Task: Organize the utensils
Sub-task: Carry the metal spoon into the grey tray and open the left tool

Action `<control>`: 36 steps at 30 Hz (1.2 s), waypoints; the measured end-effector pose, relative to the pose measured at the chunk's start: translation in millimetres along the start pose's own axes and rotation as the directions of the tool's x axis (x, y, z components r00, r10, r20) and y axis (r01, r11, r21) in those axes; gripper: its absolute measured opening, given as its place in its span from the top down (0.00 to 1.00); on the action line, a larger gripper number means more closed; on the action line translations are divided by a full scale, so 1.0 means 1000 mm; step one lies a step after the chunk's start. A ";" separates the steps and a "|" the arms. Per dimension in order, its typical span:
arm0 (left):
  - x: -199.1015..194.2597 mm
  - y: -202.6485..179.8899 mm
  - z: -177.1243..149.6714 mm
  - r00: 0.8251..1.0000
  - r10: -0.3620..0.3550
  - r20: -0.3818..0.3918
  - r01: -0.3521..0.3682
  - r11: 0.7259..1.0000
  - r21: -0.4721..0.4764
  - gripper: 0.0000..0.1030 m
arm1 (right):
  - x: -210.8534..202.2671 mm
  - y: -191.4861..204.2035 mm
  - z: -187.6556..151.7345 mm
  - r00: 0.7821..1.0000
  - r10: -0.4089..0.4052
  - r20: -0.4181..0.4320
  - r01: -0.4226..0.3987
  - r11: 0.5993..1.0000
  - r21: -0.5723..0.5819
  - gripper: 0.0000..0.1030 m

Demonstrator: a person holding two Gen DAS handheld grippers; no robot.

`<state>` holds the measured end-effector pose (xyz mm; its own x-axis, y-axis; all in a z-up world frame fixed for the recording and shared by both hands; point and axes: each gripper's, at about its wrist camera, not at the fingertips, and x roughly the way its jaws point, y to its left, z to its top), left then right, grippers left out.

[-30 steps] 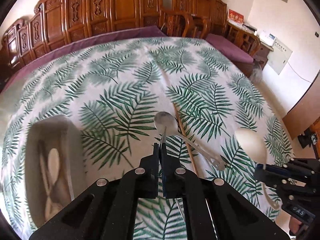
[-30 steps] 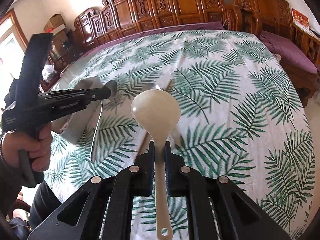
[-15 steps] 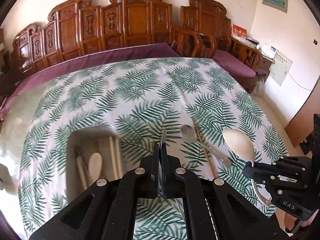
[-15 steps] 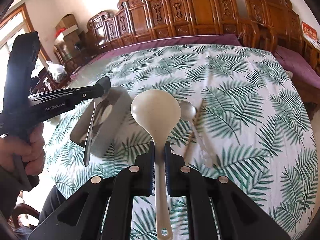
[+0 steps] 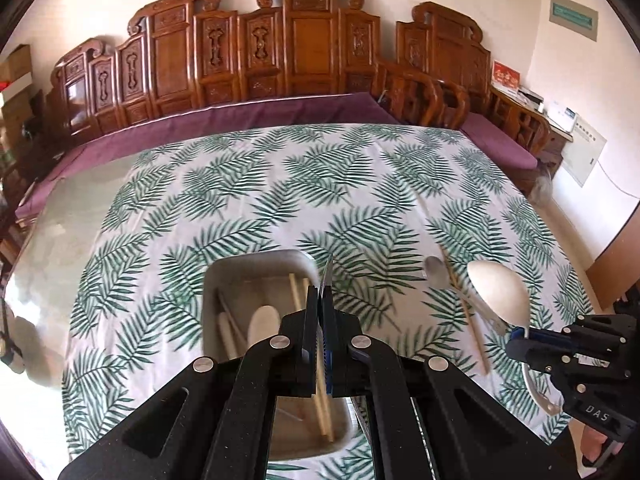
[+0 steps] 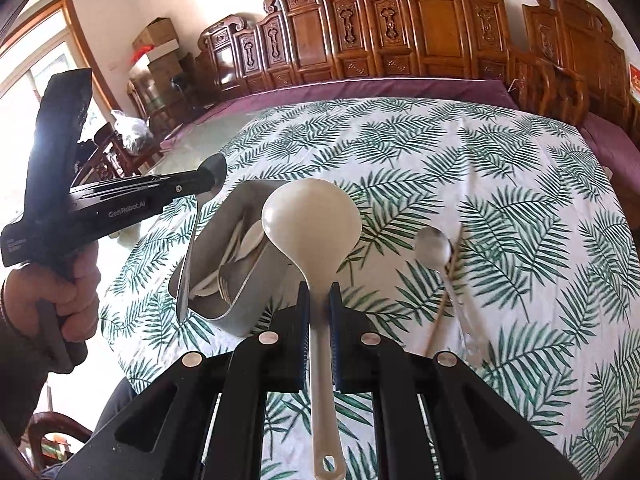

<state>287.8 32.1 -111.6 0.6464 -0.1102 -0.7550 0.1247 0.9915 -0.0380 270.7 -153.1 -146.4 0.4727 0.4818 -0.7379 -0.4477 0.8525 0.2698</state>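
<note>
My left gripper (image 5: 319, 292) is shut on a metal spoon (image 6: 188, 272) seen edge-on, held above the metal tray (image 5: 256, 262). The tray holds chopsticks (image 5: 298, 292) and a white spoon (image 5: 262, 322). My right gripper (image 6: 319, 292) is shut on the handle of a cream ladle (image 6: 312, 224), held in the air right of the tray; it also shows in the left wrist view (image 5: 498, 296). A metal spoon (image 6: 432, 246) and a wooden chopstick (image 6: 446, 284) lie on the leaf-print tablecloth (image 6: 500, 168) to the right.
Carved wooden chairs (image 5: 304, 48) line the far side of the table. A purple cloth (image 5: 240, 120) covers the far table edge. Bare glossy tabletop (image 5: 52, 248) shows at the left. The person's hand (image 6: 60, 292) holds the left gripper.
My left gripper has carried the metal spoon left, from over the loose spoon to above the tray. My right gripper with the ladle has moved left toward the tray too.
</note>
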 end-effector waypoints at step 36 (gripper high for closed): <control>0.093 0.061 -0.040 0.981 0.070 -0.182 -0.079 0.996 -0.044 0.92 | 0.040 0.027 0.014 0.998 0.025 -0.050 -0.025 1.000 -0.009 0.89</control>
<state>324.9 85.0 -210.2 0.5056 -0.0264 -0.8623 0.0405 0.9992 -0.0069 288.3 -107.7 -159.9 0.4228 0.4921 -0.7610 -0.4661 0.8382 0.2831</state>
